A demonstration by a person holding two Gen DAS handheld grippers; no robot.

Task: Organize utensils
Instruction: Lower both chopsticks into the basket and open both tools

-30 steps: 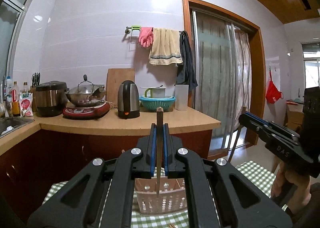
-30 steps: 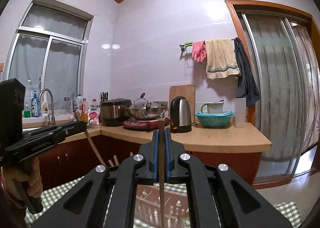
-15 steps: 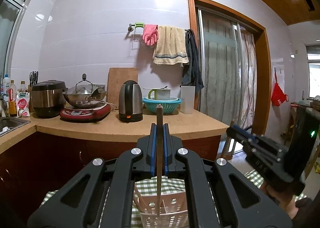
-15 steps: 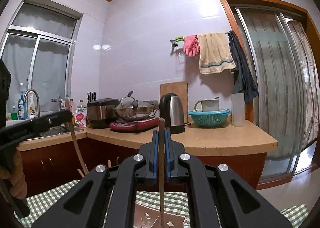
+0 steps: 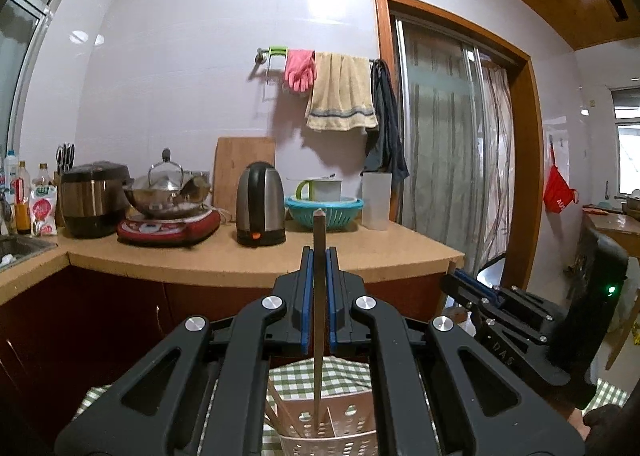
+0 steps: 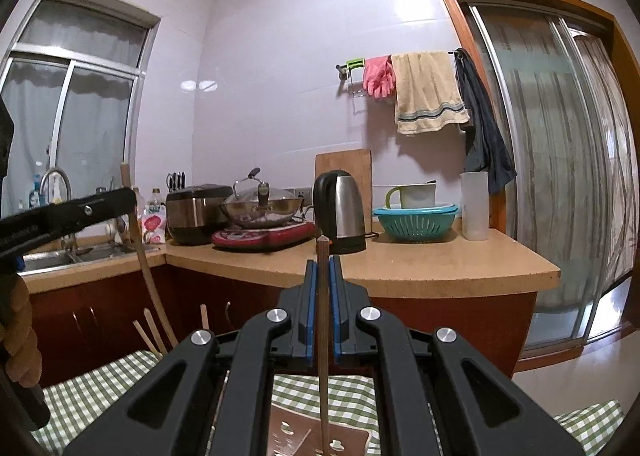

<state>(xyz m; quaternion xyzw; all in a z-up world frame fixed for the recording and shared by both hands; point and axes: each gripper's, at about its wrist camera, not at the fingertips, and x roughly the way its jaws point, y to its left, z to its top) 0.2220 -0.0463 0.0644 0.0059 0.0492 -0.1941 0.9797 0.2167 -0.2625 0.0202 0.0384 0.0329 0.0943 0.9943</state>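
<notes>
Blue-padded fingers of the left tool (image 5: 319, 296) are nearly closed, pinching a thin wooden chopstick (image 5: 319, 320) held upright between them. Its top end stands above the fingertips; its lower end drops into a white perforated utensil basket (image 5: 332, 428) directly below the tool. A second stick leans inside the basket, left of the held one. The basket stands on a green checked cloth (image 5: 316, 378) covering the surface.

Right tool (image 6: 323, 308): same state, fingers almost together, gripping a second wooden chopstick (image 6: 323, 340), upright. Its lower end hangs over a brown perforated holder (image 6: 320, 432) on the same checked cloth; whether it touches the holder cannot be told.

From the right wrist view, the left tool sits to the left of the basket area, its chopstick slanting down among several loose stick ends (image 6: 150, 330).

Behind the basket: a kitchen counter with kettle (image 5: 260, 209), wok on a red cooker, rice cooker, teal colander.
</notes>
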